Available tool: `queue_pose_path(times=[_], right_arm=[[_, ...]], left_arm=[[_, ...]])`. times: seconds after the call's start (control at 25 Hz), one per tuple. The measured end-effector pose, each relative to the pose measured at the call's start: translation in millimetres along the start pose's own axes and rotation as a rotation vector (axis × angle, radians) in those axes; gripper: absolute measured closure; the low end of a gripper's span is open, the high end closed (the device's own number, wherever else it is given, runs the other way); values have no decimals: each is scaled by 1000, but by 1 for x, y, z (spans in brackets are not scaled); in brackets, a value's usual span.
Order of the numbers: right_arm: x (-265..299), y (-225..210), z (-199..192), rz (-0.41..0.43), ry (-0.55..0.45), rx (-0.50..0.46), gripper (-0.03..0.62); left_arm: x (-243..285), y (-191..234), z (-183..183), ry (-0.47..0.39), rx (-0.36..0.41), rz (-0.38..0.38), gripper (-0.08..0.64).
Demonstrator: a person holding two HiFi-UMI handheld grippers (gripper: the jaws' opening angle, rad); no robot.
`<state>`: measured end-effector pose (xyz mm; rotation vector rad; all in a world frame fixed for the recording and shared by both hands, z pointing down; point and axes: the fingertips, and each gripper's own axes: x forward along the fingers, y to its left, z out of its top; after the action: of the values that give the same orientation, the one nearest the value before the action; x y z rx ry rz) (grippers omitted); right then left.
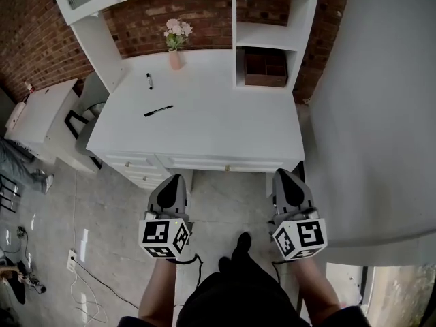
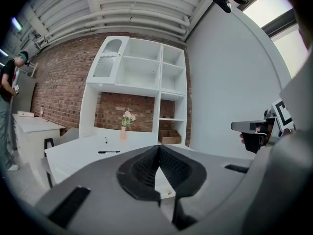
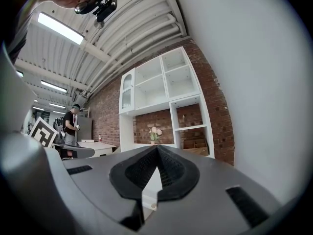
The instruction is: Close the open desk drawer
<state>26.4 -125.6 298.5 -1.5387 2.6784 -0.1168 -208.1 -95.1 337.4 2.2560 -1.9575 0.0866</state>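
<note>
Left gripper (image 1: 175,180): held just off the tabletop's (image 1: 218,125) front edge, left of centre; its fingers (image 2: 142,169) are pressed together and nothing is gripped.
Right gripper (image 1: 286,176): held off the front right corner; its fingers (image 3: 172,173) are likewise shut on nothing.
Desk drawer (image 1: 139,171): set under the front left corner, its front seeming to jut slightly past the edge; touched by neither gripper.
Markers (image 1: 158,111): two are laid toward the left edge.
Vase of flowers (image 1: 176,52): stood at the back edge.
</note>
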Motion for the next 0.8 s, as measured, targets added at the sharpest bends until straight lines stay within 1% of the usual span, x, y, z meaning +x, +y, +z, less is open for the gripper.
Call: queue_pose_path(times=[0.32,0.56,0.68,0.8], right_arm=[[-4,6,-1,8,9,0,588],[-5,12,-6,26,19,-6,588],[-7,15,-8,36,29,-10,588],[-8,16,-9,37,31,-7,588]], left_arm=[[-9,-2,2,-4,2,-6,551],[-11,-4,-3,3,3,-10,551],[-14,-3,0,-7,-7,-12,551],[-15,-3,3,-15,0,-10,551]])
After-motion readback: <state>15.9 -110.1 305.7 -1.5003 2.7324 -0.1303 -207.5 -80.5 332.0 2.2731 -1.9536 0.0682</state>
